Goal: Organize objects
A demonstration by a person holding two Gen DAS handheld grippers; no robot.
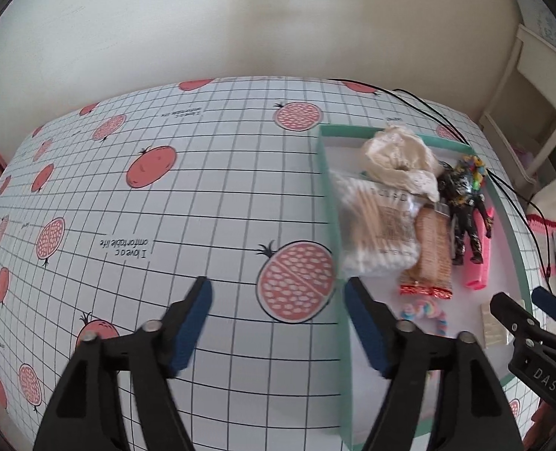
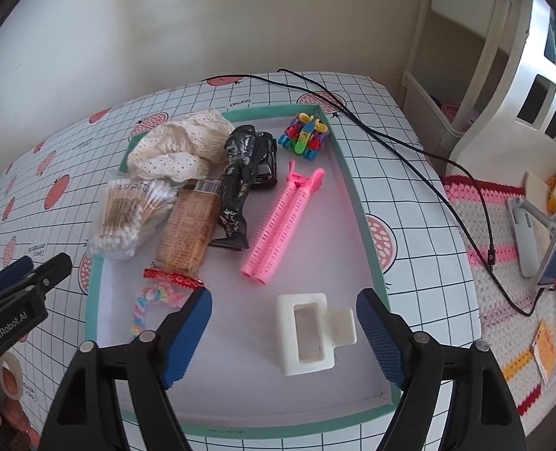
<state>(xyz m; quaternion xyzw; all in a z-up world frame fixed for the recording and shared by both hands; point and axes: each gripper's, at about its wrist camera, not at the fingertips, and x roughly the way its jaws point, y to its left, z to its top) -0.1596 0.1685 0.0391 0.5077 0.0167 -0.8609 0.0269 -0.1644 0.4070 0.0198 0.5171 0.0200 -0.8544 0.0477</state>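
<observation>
Tray – teal-rimmed, white floor, crowded | left gripper – jaws spread | right gripper – jaws spread

Home room: pomegranate-print tablecloth, crocheted mat, white child's furniture beside wall.

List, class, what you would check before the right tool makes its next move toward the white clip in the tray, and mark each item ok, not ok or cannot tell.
1. Right tool open: ok, jaws wide apart.
2. White clip between its fingers: ok, and nothing is gripped.
3. Clip clear of the pink roller: ok, they lie apart.
4. Left tool out of the way: ok, open, over the tray's left wall.
5. Black cable clear of the tray: ok, it runs outside the rim.
6. Clip's firmness: cannot tell.
</observation>
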